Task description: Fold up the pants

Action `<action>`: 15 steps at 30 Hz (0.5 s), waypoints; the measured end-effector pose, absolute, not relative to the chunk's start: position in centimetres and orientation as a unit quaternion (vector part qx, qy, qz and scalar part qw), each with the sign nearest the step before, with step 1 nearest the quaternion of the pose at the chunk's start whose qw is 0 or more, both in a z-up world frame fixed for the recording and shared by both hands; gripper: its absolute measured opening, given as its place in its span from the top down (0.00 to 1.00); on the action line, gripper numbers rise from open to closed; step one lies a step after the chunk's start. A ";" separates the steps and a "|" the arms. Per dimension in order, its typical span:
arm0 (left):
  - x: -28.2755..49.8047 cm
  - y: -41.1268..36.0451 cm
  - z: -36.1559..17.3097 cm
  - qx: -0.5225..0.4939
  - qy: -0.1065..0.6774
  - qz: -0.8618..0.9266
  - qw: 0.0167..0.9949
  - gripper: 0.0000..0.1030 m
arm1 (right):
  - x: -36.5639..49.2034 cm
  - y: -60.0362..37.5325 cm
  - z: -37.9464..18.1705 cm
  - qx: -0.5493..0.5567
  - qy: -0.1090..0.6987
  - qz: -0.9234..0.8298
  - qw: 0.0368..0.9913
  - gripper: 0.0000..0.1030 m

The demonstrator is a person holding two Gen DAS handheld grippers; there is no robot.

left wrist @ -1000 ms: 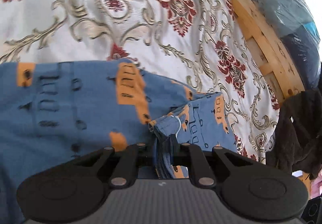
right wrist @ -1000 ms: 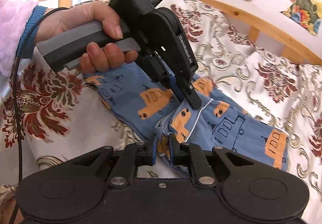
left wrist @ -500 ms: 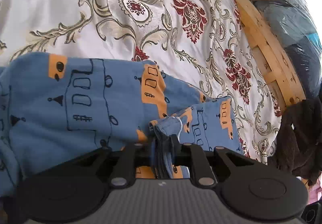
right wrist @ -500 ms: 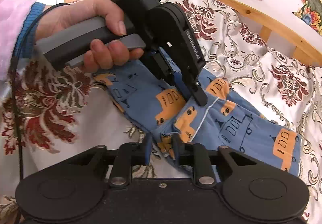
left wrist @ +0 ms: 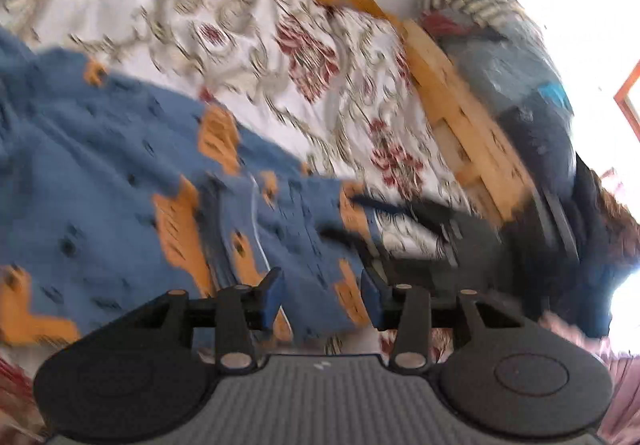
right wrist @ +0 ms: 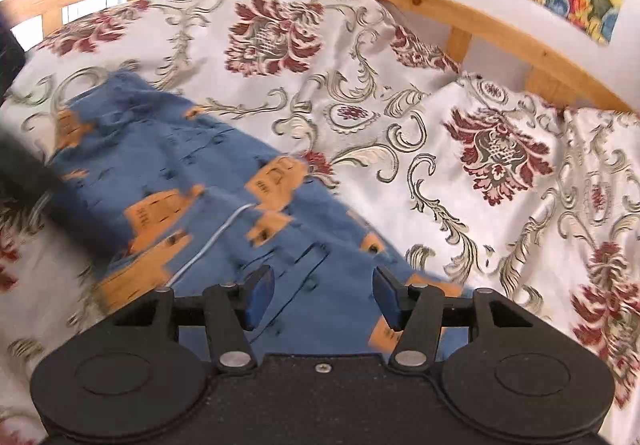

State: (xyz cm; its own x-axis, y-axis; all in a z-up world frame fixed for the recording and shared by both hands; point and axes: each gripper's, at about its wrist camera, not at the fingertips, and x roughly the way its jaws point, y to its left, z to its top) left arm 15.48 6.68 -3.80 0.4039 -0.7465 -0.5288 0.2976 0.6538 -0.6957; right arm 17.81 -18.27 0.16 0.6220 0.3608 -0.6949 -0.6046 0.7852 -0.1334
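The pants (right wrist: 192, 181) lie spread on the bed (right wrist: 400, 93), blue with orange print, giving a flat surface for folding. The left hand-held gripper (left wrist: 322, 299) and right hand-held gripper (right wrist: 322, 297) are both spread wide and empty, each positioned just above the fabric's near edge.

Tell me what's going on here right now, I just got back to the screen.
A person is folding blue cotton pants with orange vehicle prints on a white bedspread with red floral pattern, using two handheld grippers. Both the left gripper and the right gripper have their jaws open with nothing between them, above the cloth. The pants lie on the bed, held by neither. The left view is motion-blurred.
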 end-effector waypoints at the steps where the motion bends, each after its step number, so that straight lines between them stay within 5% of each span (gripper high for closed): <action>1: 15.3 5.9 -4.2 -0.242 0.447 -0.319 0.800 0.55 | 18.6 -18.1 -0.1 -0.180 0.338 0.280 0.880 0.45; 9: 15.5 6.4 -5.6 -0.239 0.479 -0.274 0.799 0.65 | 21.0 -16.6 -2.6 -0.207 0.340 0.266 0.878 0.35; 11: 14.4 7.7 -4.5 -0.230 0.472 -0.244 0.815 0.51 | 20.2 -16.8 -1.9 -0.206 0.325 0.256 0.887 0.33; 15: 11.1 11.2 -1.3 -0.191 0.421 -0.162 0.872 0.30 | 16.6 -16.5 -0.2 -0.192 0.290 0.245 0.905 0.12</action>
State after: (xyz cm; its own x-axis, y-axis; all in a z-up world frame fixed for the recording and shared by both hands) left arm 11.10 11.19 -1.29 0.5925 -0.4429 -0.6728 0.1208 0.8747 -0.4694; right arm 16.61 -16.49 -0.16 0.7124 0.3315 -0.6185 -0.5543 0.8064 -0.2063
